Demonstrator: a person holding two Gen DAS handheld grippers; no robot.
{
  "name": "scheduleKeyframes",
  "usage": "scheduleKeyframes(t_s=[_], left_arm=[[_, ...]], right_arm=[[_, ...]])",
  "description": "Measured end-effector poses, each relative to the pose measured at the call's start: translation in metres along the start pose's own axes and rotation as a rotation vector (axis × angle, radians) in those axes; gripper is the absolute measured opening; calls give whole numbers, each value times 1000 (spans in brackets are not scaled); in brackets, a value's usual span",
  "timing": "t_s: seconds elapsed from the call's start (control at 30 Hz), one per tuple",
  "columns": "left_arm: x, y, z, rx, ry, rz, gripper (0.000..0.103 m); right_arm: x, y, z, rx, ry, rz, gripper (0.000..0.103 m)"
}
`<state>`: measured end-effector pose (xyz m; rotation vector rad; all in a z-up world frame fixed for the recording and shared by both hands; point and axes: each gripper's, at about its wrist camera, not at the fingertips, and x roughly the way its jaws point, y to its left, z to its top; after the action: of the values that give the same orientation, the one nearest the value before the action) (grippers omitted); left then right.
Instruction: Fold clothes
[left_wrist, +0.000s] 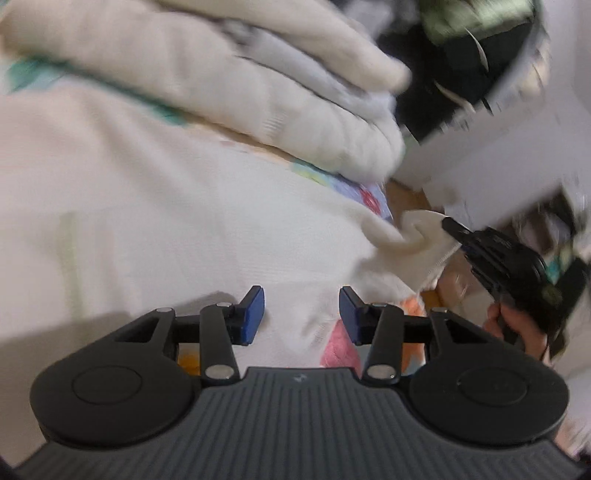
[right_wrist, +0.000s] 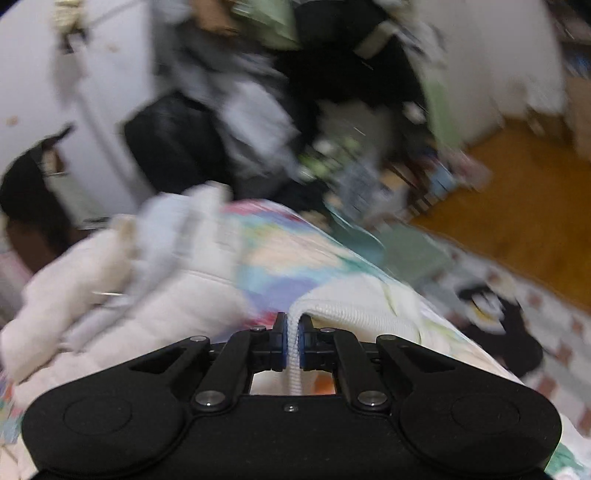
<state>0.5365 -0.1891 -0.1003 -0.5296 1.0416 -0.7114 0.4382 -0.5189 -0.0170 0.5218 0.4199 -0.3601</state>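
Observation:
A white knit garment (left_wrist: 177, 206) lies spread over a colourful patterned bedspread (left_wrist: 373, 199). My left gripper (left_wrist: 301, 314) is open just above the garment's near part, with nothing between its blue pads. My right gripper (right_wrist: 291, 341) is shut on the garment's white ribbed hem (right_wrist: 354, 314). In the left wrist view the right gripper (left_wrist: 448, 223) shows at the right, pinching a bunched white corner (left_wrist: 417, 232). A second pale garment (left_wrist: 207, 74) lies crumpled at the top of that view.
A heap of pale clothes (right_wrist: 110, 266) lies on the bedspread (right_wrist: 280, 258) to the left. Dark and grey clothes (right_wrist: 229, 122) are piled beyond the bed. Wooden floor (right_wrist: 517, 210) lies to the right. Both views are blurred.

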Motion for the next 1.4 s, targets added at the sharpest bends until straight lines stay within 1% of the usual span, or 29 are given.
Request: scheduleKeyframes(t_s=[0.07,0.13,0.17,0.23,0.27,0.33,0.37,0.4,0.47,0.5,0.57,0.63,0.67,0.77,0.8,0.83,0.9,0.93,0.97,1.0,1.03,1.13,1.2,1.27,1.3,1.33,1.37,1.4], left_arm=[[-21,7,4,-11,-39,25,44],[-49,9,6,32,-96,59,44],[-64,13,7,38,-129,66,44],[-100,22,5,34,-193,61,44],[-117,26,3,36,-229,70,44],[-152,35,-7,61,-297,109,45],[-166,40,-14,71,-316,140,47],[-178,45,-21,79,-332,169,47],[-180,53,-29,64,-321,181,47],[-181,57,-33,56,-316,187,47],[-184,64,-42,40,-306,199,47],[-186,72,-50,25,-295,212,47],[-187,76,-54,17,-290,218,47],[-191,88,-67,-6,-275,236,47],[-192,91,-71,-11,-270,241,47],[-190,88,-74,-3,-270,237,48],[-186,83,-81,14,-271,231,48],[-187,82,-84,20,-270,233,48],[-188,82,-87,18,-270,235,48],[-190,83,-89,17,-270,238,48],[-193,84,-92,15,-271,239,48],[-202,89,-100,12,-274,242,48],[-208,92,-103,17,-284,249,51],[-212,95,-106,17,-293,258,52],[-213,98,-106,15,-290,256,52],[-213,100,-106,14,-286,253,52],[-214,102,-106,11,-283,251,52],[-215,105,-106,7,-280,247,52]], right_arm=[[-9,34,-3,-26,-18,94,7],[-19,72,-13,-66,-20,195,7],[-26,94,-20,-109,-13,253,7],[-42,136,-38,-223,1,346,7],[-50,156,-48,-287,9,393,7],[-67,193,-75,-442,42,499,7],[-74,210,-92,-539,68,544,7],[-79,226,-113,-649,96,574,7],[-84,243,-153,-813,164,591,7],[-81,243,-169,-850,205,579,7],[-75,238,-195,-882,270,541,7],[-73,229,-212,-885,301,494,7],[-73,223,-214,-875,305,486,7],[-84,215,-216,-843,293,496,8],[-87,214,-215,-839,297,502,13],[-89,214,-214,-836,303,511,22],[-95,210,-207,-817,303,534,31],[-94,210,-204,-795,302,544,38],[-91,208,-200,-760,308,552,43],[-88,204,-196,-707,323,557,53],[-83,198,-193,-645,344,559,55],[-65,178,-186,-426,398,547,56],[-54,168,-183,-293,409,529,59],[-43,165,-182,-216,410,504,64],[-37,166,-182,-195,413,483,64],[-30,168,-184,-188,417,450,60],[-26,172,-185,-199,415,422,49],[-23,176,-186,-215,407,401,18]])
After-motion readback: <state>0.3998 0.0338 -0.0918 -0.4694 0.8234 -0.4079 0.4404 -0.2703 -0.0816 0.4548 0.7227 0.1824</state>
